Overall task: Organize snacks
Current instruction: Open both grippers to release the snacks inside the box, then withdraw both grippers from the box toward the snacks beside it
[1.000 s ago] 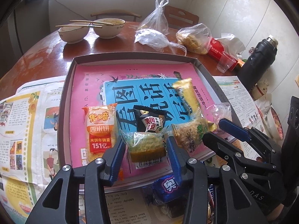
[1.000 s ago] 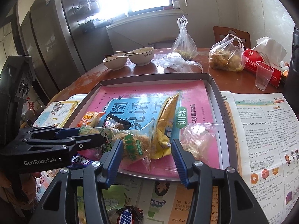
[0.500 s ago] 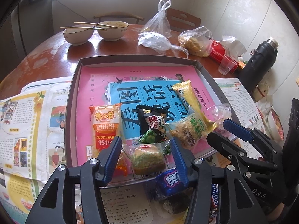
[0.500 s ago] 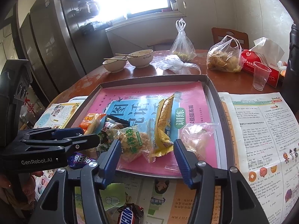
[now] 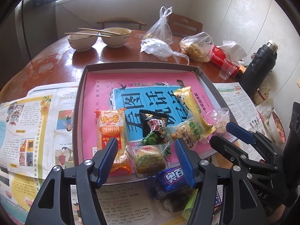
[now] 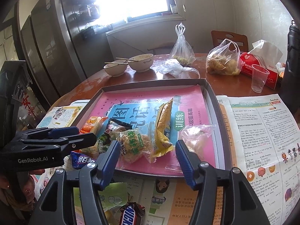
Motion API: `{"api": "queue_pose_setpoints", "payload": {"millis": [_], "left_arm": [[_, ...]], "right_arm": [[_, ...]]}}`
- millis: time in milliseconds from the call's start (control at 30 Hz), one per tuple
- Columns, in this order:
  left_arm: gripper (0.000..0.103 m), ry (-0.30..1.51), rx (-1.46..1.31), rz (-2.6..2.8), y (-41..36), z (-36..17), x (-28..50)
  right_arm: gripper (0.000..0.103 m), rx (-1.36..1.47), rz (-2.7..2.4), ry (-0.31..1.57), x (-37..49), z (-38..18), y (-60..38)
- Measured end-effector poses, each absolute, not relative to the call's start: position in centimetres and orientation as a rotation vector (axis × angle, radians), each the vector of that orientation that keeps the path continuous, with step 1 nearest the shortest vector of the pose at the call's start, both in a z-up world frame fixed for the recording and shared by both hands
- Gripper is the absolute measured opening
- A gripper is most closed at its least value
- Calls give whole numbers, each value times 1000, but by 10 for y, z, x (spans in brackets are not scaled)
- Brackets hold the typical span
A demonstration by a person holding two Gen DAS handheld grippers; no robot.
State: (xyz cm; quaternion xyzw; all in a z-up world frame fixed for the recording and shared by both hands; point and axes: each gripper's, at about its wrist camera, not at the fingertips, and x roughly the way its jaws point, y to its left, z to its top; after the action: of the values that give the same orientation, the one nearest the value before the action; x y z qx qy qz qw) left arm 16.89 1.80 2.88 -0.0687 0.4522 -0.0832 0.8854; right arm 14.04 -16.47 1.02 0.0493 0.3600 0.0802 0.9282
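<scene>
Snacks in crinkly wrappers lie along the near edge of the shallow grey tray (image 5: 79, 101) with its pink liner: an orange rice-cracker packet (image 5: 111, 125), a black-and-green pea packet (image 5: 154, 129), a clear-wrapped green-topped cake (image 5: 150, 158) and a clear-wrapped puffed rice cake (image 6: 136, 144). A second ago my left tongs (image 5: 147, 161) pinched the green-topped cake; now it sits on the tray, jaws opening around it, pads clear. My right tongs (image 6: 147, 158) are likewise opening, off the rice cake (both placed, I judge). A blue cookie pack (image 5: 173, 178) and a chocolate bar (image 6: 132, 214) wait on the newspaper-covered counter (image 6: 253, 131).
</scene>
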Motion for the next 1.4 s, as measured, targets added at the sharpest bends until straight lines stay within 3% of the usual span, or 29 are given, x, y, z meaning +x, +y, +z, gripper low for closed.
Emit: {"api": "queue_pose_setpoints", "payload": {"millis": [267, 1400], "left_arm": [[74, 917, -147, -174, 16, 36, 161], [75, 866, -164, -158, 21, 43, 115]], "right_arm": [[64, 105, 161, 716, 134, 14, -167], [66, 81, 177, 669, 93, 20, -167]]}}
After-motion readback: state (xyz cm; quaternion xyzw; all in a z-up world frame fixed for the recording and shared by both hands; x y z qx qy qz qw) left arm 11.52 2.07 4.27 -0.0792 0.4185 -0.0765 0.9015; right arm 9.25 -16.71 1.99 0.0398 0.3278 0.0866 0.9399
